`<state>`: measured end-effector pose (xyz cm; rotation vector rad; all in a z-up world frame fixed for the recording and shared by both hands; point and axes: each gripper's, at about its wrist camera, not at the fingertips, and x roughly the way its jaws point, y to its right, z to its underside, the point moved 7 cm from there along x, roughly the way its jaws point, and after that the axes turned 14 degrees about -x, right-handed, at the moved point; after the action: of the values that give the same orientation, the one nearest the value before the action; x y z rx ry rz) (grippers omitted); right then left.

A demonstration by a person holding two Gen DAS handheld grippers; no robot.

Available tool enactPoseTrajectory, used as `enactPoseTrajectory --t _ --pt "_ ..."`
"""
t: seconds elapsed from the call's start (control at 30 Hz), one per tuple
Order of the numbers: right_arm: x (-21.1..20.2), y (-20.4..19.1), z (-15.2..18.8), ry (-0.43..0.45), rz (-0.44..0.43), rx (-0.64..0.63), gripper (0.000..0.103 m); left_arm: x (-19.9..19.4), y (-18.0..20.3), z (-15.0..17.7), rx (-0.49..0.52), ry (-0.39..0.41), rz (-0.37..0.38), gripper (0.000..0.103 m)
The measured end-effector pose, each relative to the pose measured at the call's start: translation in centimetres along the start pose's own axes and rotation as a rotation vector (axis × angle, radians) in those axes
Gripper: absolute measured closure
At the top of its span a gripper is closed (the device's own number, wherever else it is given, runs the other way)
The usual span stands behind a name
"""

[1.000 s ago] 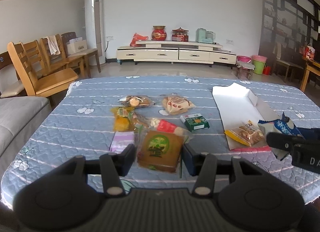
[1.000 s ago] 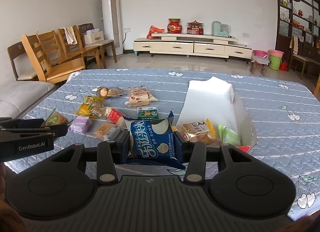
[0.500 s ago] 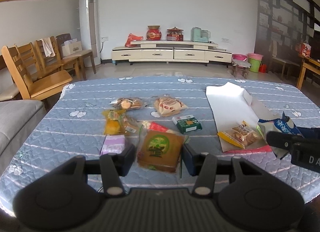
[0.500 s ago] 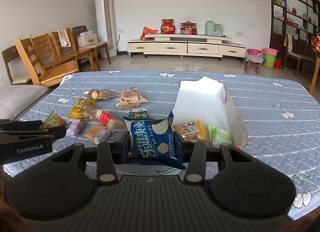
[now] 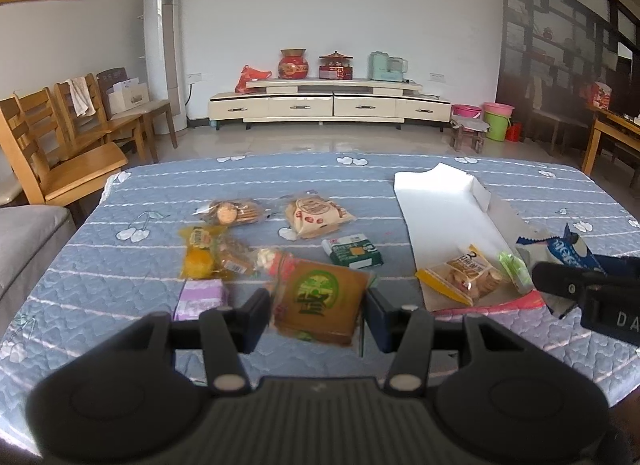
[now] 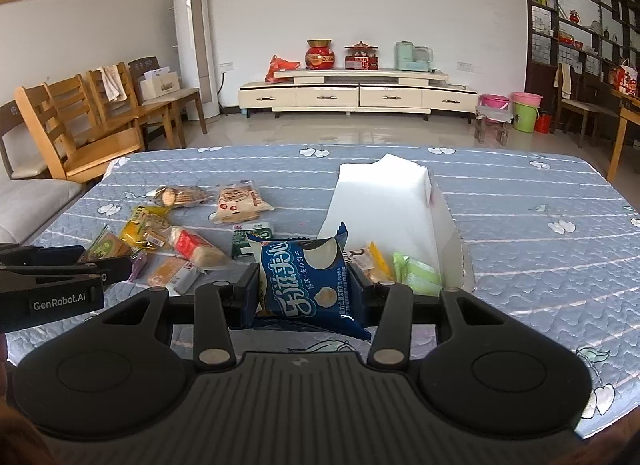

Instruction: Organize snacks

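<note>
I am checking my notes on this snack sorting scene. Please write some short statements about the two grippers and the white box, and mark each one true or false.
1. The left gripper holds a brown packet with a green logo. True.
2. The right gripper is open with nothing in it. False: it is shut on a blue snack bag.
3. The white box has no snacks in it. False: a biscuit packet and a light green packet lie in it.
4. A small green carton lies on the quilted tablecloth. True.

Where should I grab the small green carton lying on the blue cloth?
Grip the green carton across its two long sides, coming straight down from above. It lies flat, with open cloth beside those sides, so jaws fit there.
</note>
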<state>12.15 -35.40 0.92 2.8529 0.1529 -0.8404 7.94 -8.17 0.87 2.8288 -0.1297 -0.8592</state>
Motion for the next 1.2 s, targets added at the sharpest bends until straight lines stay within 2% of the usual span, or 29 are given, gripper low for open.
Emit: enactPoseTrajectory --t 0.7,1.2 --pt "0.5 1.5 -0.1 -0.010 0.078 0.041 0.048 2.4 4.5 -1.1 0.040 -0.015 0.078 0.052" --pt "2.2 3.0 -0.8 -0.024 0.118 0.055 0.048 5.7 8.5 -3.0 0.066 -0.033 0.134 0.052"
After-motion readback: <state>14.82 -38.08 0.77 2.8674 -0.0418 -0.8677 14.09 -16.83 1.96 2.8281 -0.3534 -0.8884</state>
